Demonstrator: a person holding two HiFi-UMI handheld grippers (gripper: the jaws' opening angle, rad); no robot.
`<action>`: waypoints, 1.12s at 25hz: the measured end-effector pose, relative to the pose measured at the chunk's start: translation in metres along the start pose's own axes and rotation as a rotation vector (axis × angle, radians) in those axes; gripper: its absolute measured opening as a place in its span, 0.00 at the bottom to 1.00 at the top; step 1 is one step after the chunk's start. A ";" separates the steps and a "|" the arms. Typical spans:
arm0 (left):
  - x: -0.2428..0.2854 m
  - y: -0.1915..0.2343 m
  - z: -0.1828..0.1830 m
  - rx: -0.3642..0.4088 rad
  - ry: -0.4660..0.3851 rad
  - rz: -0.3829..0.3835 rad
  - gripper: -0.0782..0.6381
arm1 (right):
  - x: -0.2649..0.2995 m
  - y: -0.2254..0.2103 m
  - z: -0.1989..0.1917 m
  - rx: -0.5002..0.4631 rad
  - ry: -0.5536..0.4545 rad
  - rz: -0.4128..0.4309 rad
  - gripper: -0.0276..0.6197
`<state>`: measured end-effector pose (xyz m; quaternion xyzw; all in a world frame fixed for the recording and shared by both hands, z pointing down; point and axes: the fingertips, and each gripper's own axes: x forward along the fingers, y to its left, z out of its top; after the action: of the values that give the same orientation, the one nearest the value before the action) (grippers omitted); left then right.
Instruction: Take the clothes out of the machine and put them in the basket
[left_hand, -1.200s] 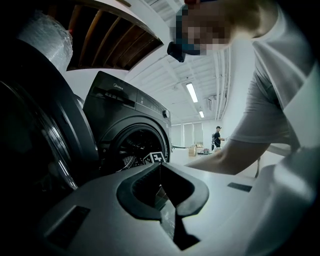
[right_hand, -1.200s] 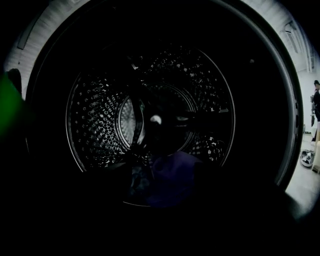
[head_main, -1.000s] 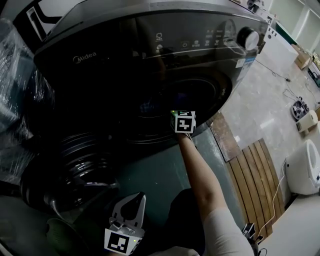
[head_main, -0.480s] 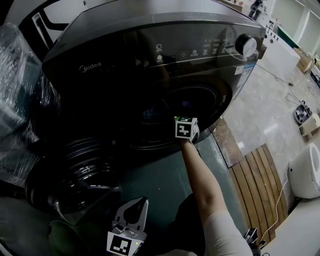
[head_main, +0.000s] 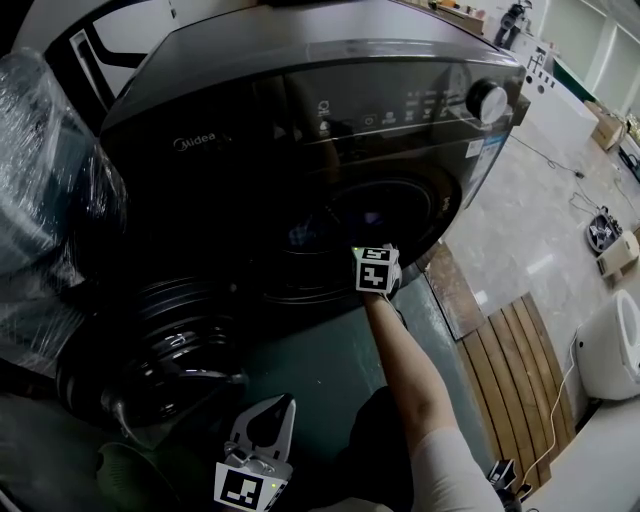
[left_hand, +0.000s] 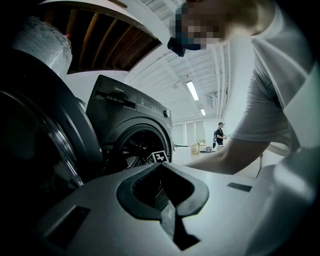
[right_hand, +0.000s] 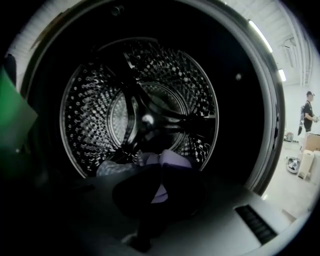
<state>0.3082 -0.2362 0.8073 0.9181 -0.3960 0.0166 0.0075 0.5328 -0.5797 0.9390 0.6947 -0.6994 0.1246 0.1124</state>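
The dark front-loading washing machine (head_main: 300, 110) stands with its door (head_main: 150, 350) swung open at the lower left. My right gripper (head_main: 375, 268) reaches into the drum mouth. In the right gripper view its dark jaws (right_hand: 160, 172) are closing the last bit, pinched on a lilac garment (right_hand: 172, 159) at the bottom of the perforated drum (right_hand: 100, 105). A grey-blue cloth (right_hand: 112, 167) lies beside it. My left gripper (head_main: 262, 425) hangs low in front of the machine, shut and holding nothing (left_hand: 161, 167). A green object (head_main: 125, 472) shows partly at the bottom left.
A plastic-wrapped bulk (head_main: 40, 200) stands left of the machine. On the floor to the right lie a wooden slat board (head_main: 520, 370), a white appliance (head_main: 612, 345) and cables. A person (right_hand: 307, 112) stands far off in the room.
The head view has drifted a little, so the machine sits lower in the picture. Both grippers keep their places relative to the machine.
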 end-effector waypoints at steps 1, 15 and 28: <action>0.000 0.000 0.001 -0.001 -0.002 -0.001 0.14 | -0.005 0.002 0.001 -0.005 -0.005 0.007 0.09; 0.002 -0.010 0.020 -0.006 -0.036 -0.037 0.14 | -0.093 0.009 0.031 0.022 -0.116 0.064 0.08; 0.001 0.008 0.036 0.021 -0.056 -0.016 0.14 | -0.181 0.019 0.092 0.023 -0.292 0.143 0.08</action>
<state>0.3044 -0.2432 0.7716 0.9213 -0.3887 -0.0048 -0.0132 0.5170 -0.4388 0.7915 0.6553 -0.7544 0.0377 -0.0075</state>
